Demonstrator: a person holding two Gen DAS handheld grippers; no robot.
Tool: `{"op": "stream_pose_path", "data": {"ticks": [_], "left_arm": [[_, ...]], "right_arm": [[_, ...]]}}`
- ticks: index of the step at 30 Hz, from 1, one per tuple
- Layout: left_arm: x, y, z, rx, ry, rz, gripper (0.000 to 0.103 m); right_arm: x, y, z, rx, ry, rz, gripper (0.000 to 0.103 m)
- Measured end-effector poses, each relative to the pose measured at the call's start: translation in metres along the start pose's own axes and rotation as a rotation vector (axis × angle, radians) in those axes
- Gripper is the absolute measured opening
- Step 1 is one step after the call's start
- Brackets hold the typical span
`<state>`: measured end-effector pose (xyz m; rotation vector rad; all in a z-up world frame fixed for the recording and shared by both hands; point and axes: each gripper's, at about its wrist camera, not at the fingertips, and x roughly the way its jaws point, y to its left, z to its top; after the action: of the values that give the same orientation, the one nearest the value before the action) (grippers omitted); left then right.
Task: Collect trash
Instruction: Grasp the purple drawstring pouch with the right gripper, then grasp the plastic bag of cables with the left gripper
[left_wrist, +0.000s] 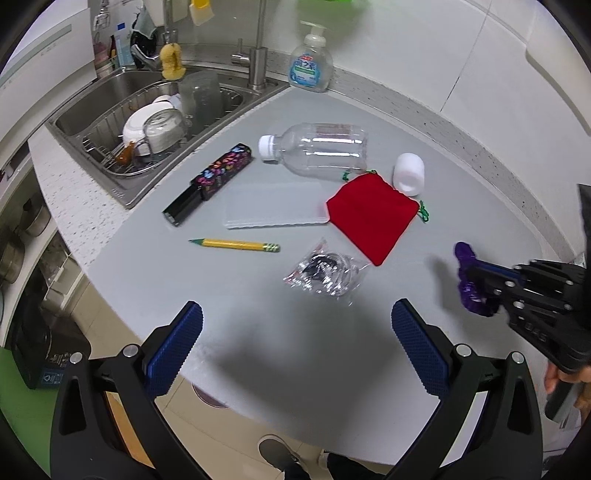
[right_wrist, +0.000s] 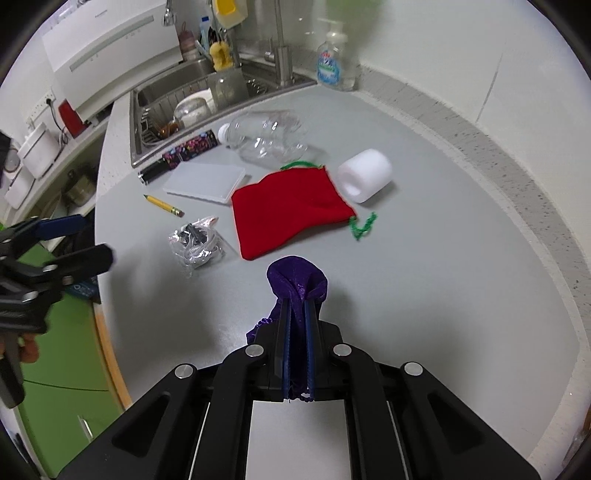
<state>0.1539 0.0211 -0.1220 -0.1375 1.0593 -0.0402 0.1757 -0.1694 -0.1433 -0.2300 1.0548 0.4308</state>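
Grey countertop (right_wrist: 424, 229), crumpled purple velvet pouch (right_wrist: 297, 282)

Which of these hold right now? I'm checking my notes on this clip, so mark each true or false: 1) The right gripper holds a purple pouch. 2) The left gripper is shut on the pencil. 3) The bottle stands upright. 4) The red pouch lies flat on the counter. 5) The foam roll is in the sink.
1) True: the right gripper is shut on the purple pouch.
2) False: the left gripper is open and empty; the pencil lies on the counter.
3) False: the bottle lies on its side.
4) True: the red pouch lies flat.
5) False: the foam roll is on the counter, beside the red pouch.
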Motion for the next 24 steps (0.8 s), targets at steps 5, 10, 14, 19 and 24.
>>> {"op": "stream_pose_path", "data": {"ticks": [5, 10, 14, 19, 24], "left_arm": [[0.015, -0.008, 0.008, 0.007, 0.016, -0.011, 0.100], [0.035, -0.016, 0.013, 0.010, 0.045, -0.018, 0.100], [0.053, -0.020, 0.015, 0.003, 0.072, -0.021, 0.100], [0.067, -0.023, 0.014, -0.001, 0.086, -0.008, 0.100], [0.075, -0.026, 0.015, 0.001, 0.095, -0.011, 0.089]], "right_arm": [[-0.017, -0.012, -0.004, 0.013, -0.022, -0.005, 0.006], [-0.029, -0.025, -0.008, 0.029, -0.036, -0.018, 0.006], [-0.033, -0.037, -0.010, 0.045, -0.038, -0.028, 0.006], [-0.034, -0.048, -0.013, 0.057, -0.037, -0.031, 0.006], [-0.033, -0.054, -0.015, 0.064, -0.034, -0.028, 0.006]]}}
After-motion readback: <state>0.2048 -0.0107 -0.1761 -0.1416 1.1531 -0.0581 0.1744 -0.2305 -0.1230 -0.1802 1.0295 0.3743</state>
